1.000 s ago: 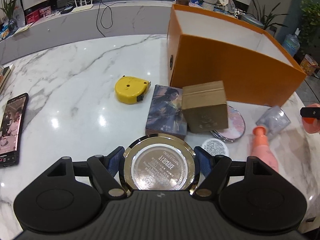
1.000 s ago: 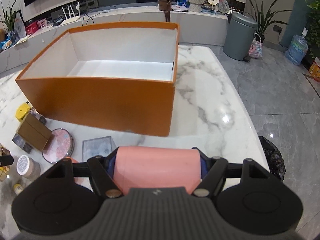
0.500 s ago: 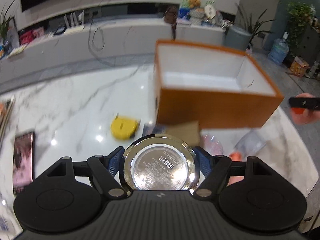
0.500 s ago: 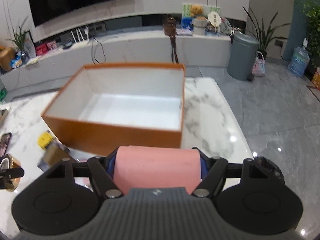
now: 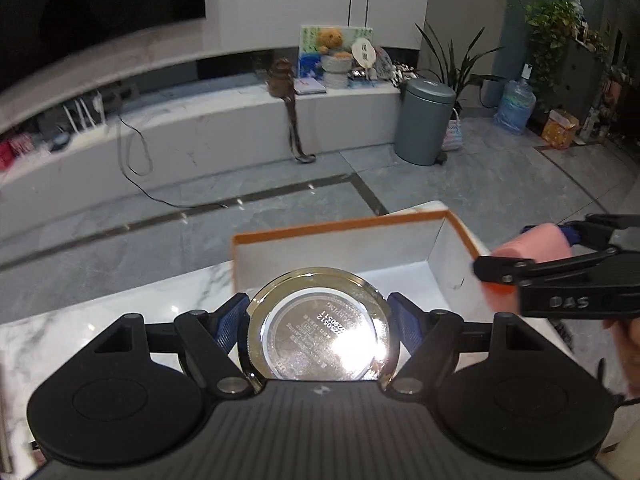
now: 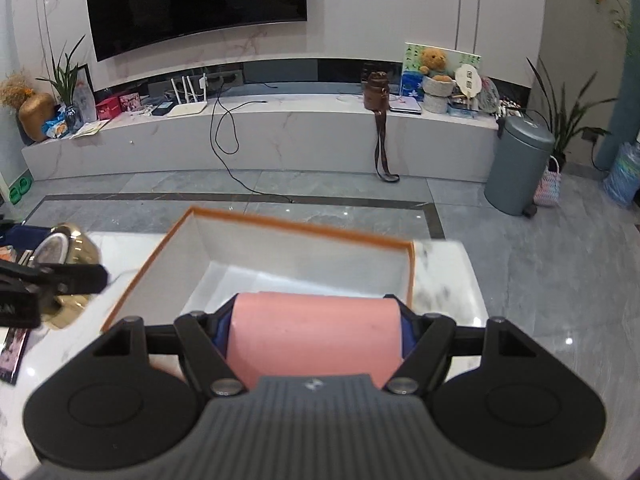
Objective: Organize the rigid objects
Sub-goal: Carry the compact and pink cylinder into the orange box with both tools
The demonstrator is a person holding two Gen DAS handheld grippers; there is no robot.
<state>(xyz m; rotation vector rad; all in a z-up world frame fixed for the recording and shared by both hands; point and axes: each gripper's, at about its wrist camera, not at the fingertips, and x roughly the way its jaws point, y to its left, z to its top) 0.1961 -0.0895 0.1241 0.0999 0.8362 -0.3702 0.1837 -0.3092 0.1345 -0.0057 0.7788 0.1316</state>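
Note:
My left gripper (image 5: 318, 320) is shut on a round gold tin (image 5: 320, 326) with a silver labelled face, held up at the near wall of the open orange box (image 5: 340, 226). My right gripper (image 6: 316, 326) is shut on a pink bottle (image 6: 316, 336), held above the near right part of the same box (image 6: 304, 224). The box inside is white and looks empty. In the left wrist view the right gripper (image 5: 532, 256) and pink bottle (image 5: 536, 244) hang over the box's right wall. In the right wrist view the left gripper (image 6: 60, 276) and gold tin (image 6: 72, 248) are left of the box.
The box stands on a white marble table (image 5: 120, 304). The table's right edge (image 6: 476, 288) drops to a grey tiled floor. A dark card (image 6: 12, 356) lies at the left. A long white TV bench (image 6: 260, 136) and a grey bin (image 6: 520, 168) stand beyond.
Both grippers have risen and moved forward toward the box with their objects. The small items on the table have dropped out of view. The box interior now lies below both.

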